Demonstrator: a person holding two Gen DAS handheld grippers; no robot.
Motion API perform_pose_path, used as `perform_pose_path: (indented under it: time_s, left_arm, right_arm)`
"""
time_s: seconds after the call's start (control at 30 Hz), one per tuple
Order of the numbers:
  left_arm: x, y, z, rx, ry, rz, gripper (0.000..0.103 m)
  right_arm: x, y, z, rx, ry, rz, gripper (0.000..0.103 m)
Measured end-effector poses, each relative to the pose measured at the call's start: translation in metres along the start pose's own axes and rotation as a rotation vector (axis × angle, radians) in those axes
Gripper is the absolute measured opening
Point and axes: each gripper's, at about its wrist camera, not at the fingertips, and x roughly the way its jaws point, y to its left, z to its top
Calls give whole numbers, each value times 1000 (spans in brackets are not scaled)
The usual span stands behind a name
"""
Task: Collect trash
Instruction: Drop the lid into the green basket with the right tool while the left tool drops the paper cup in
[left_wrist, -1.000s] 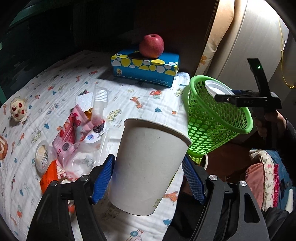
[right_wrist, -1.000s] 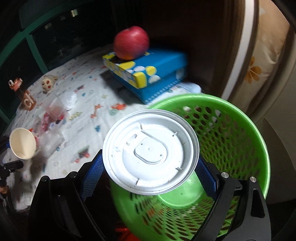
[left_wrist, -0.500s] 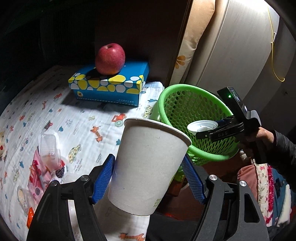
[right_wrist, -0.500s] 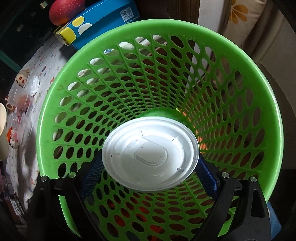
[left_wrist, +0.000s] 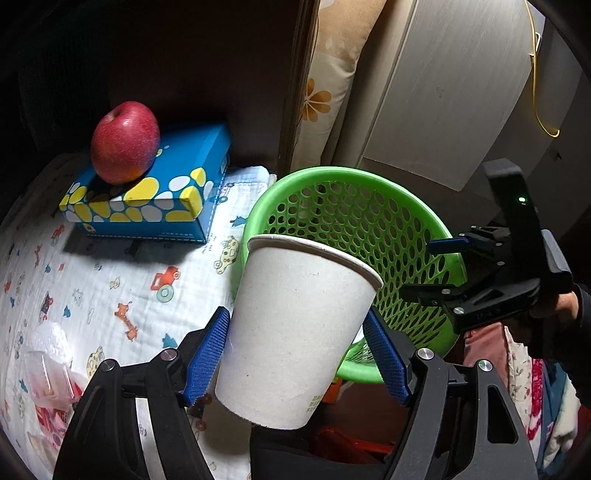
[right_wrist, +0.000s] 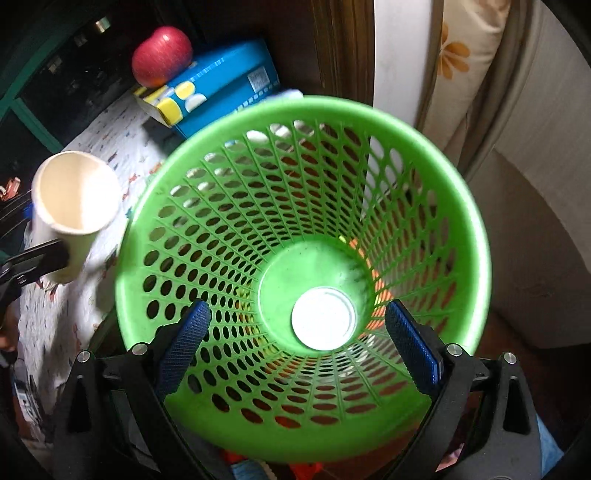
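My left gripper (left_wrist: 297, 350) is shut on a white paper cup (left_wrist: 295, 332), held just left of the green mesh basket (left_wrist: 406, 236). The same cup (right_wrist: 74, 206) shows at the left of the right wrist view, mouth up. My right gripper (right_wrist: 301, 345) hangs over the basket (right_wrist: 476, 229) with its jaws opening and nothing between them. The white plastic lid (right_wrist: 323, 318) lies on the basket's bottom. In the left wrist view the right gripper (left_wrist: 439, 264) sits at the basket's right rim, held by a hand (left_wrist: 554, 306).
A red apple (left_wrist: 123, 142) rests on a blue spotted tissue box (left_wrist: 159, 192) at the back of the patterned cloth (left_wrist: 110, 280). Clear plastic wrappers and packets (left_wrist: 48, 369) lie at the cloth's left. A flowered pillow (left_wrist: 325, 92) and a pale cabinet (left_wrist: 443, 92) stand behind the basket.
The right gripper let go of the lid, which dropped to the basket's bottom. The left gripper carried the cup rightward, up to the basket's edge.
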Motion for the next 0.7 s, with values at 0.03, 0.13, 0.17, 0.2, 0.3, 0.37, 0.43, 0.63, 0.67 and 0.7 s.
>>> perform_pose_path:
  time_s: [0.03,0.13,0.17,0.2,0.3,0.37,0.43,0.63,0.67,0.7]
  left_arm:
    - [4,-4,4,7,7,0,71]
    - [15,-13,13,23,32,3,71]
    - [19,-17,15,29,41,3,71]
    - [23,-19,18,36,49,4,71]
    - [37,-27,22,44,84,9,72]
    - [48,-31,24,42,106,7,72]
    - [56,-34,25,36,128,0,72]
    - [58,-38,21,15,121,-20,79]
    - [54,-37,20,6,113,-22,79]
    - [49,-34,18,-8,100,-21,79]
  right_arm:
    - [-9,0,-2,-9,-22,-12,95]
    - [-31,-3,-10,-22,-77,-33,95]
    - [-37,-5,-12,-25,-89,-37,95]
    - [-42,-7,-14,-24,-101,-41,95]
    - [-52,-8,-23,-19,-129,-47,95]
    - [-56,-8,-27,-16,-143,-52,95]
    - [-56,-8,-30,-10,-148,-47,95]
    - [-56,-6,-34,5,-153,-28,95]
    - [-56,-5,-34,6,-157,-23,95]
    - [-56,-3,-34,5,-160,-16,95]
